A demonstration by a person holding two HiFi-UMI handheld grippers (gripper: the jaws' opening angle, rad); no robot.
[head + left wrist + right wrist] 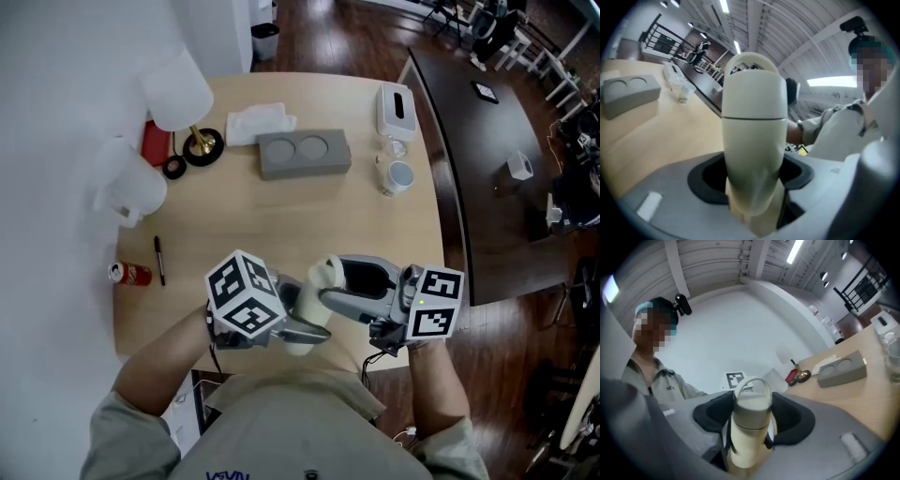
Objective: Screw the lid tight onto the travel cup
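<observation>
Both tools grip one cream travel cup (314,286); the left gripper (752,178) is clamped round its body; the right gripper (752,413) presses its jaws against the lid (752,403).

**Bright room, bent edges**

From my head view everything is evenly bright and sharp. The white wall (56,141) at the left washes out, and shadows on the light wooden surface (281,216) are short and soft. Long ceiling strip lights (723,5) glare in both gripper views, which bow hard toward dark round corners. The cream metal travel cup (752,140) sits close to my left lens and blurs.
</observation>
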